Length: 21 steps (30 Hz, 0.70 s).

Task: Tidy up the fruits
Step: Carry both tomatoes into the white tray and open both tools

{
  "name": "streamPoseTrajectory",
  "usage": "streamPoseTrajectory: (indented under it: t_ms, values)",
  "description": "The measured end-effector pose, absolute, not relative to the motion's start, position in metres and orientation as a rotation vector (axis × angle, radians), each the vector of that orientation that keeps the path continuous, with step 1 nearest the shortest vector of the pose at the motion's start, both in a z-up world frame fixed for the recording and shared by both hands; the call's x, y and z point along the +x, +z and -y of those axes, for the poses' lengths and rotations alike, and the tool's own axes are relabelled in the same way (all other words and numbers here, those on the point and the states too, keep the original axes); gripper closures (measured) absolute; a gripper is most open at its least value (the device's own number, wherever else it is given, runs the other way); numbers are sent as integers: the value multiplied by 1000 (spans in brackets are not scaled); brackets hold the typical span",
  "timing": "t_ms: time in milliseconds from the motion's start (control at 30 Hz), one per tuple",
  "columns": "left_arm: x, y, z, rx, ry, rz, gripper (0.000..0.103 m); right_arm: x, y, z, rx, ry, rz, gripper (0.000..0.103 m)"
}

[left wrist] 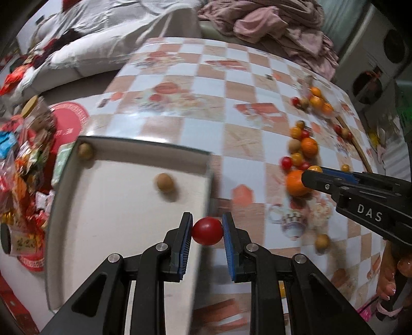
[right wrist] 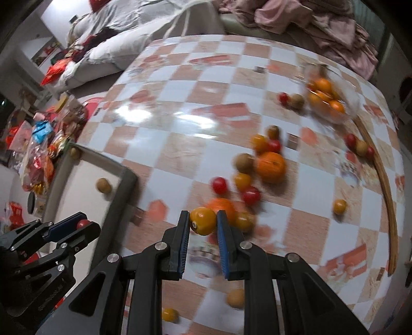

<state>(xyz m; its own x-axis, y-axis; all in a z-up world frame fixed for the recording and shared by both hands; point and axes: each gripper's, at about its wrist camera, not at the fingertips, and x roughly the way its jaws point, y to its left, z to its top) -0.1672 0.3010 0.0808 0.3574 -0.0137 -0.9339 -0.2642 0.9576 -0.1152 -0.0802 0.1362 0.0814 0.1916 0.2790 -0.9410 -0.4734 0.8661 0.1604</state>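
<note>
My left gripper (left wrist: 207,230) is shut on a red cherry tomato (left wrist: 207,231), held above the right edge of a white tray (left wrist: 108,219) that holds two brown longans (left wrist: 165,182). My right gripper (right wrist: 203,221) is shut on a yellow cherry tomato (right wrist: 203,221), just above the checkered table (right wrist: 180,128). Loose fruits lie ahead of it: oranges (right wrist: 271,166), red tomatoes (right wrist: 219,185), yellow tomatoes (right wrist: 242,180) and longans (right wrist: 244,162). The right gripper also shows in the left wrist view (left wrist: 312,174), and the left gripper in the right wrist view (right wrist: 82,224).
A clear bowl (right wrist: 342,116) of oranges stands at the far right of the table. A wooden hoop (right wrist: 383,180) lies along the right edge. Snack packets (left wrist: 23,165) pile up left of the tray. A sofa with clothes (left wrist: 270,23) is behind the table.
</note>
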Motion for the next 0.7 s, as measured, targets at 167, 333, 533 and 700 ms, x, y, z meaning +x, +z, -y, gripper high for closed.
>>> streamPoseTrajectory:
  t_ms: [167, 333, 533, 700]
  values:
    - [-184, 78, -335, -293, 238, -1195, 78, -93, 82, -177, -209, 600, -1272, 80]
    - [-200, 72, -371, -313, 320, -1197, 78, -104, 83, -215, -238, 668, -1274, 80]
    - [-219, 53, -408, -343, 411, -1228, 78, -115, 75, -261, -258, 741, -1301, 80]
    - [-232, 34, -426, -347, 452, -1262, 78, -127, 57, -299, -297, 791, -1338, 80]
